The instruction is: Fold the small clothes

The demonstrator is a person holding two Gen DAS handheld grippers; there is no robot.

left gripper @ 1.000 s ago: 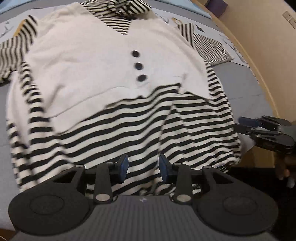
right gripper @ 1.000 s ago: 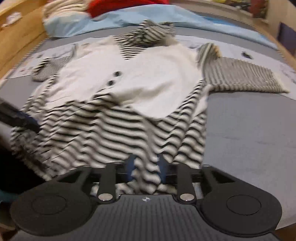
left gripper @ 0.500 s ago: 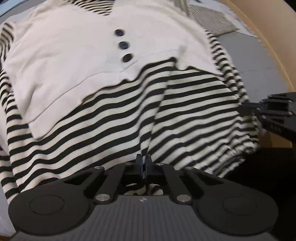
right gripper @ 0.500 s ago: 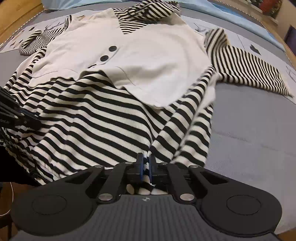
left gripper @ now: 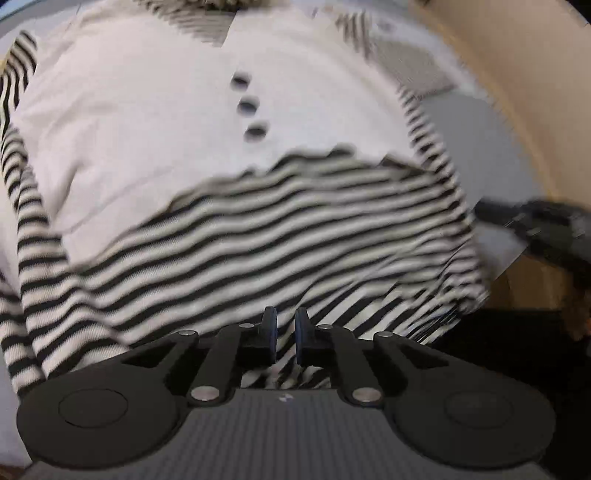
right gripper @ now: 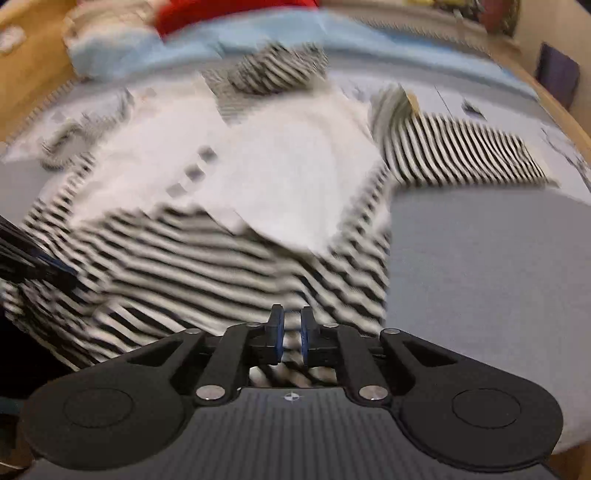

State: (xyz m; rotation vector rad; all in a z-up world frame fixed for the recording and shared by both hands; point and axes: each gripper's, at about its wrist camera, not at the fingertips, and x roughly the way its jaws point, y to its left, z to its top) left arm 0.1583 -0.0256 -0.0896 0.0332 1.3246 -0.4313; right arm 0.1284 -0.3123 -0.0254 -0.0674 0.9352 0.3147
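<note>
A small black-and-white striped top with a white front panel and three dark buttons [left gripper: 248, 107] lies on a grey bed; it also shows in the right wrist view [right gripper: 229, 258]. My left gripper [left gripper: 282, 332] sits at the left part of the bottom hem, its fingers a narrow gap apart with striped cloth between them. My right gripper [right gripper: 290, 332] sits at the right part of the hem, likewise nearly shut with cloth in the gap. Each gripper shows at the edge of the other's view. Both views are motion-blurred.
The grey bed cover [right gripper: 480, 277] stretches to the right of the top. A light blue blanket [right gripper: 258, 33] and a red item [right gripper: 229, 11] lie at the far end. A wooden bed frame [left gripper: 517, 92] runs along the right side.
Both grippers closed on the hem half a second ago. Now their fingers stand a little apart and both views have pulled back, with the hem bunched up.
</note>
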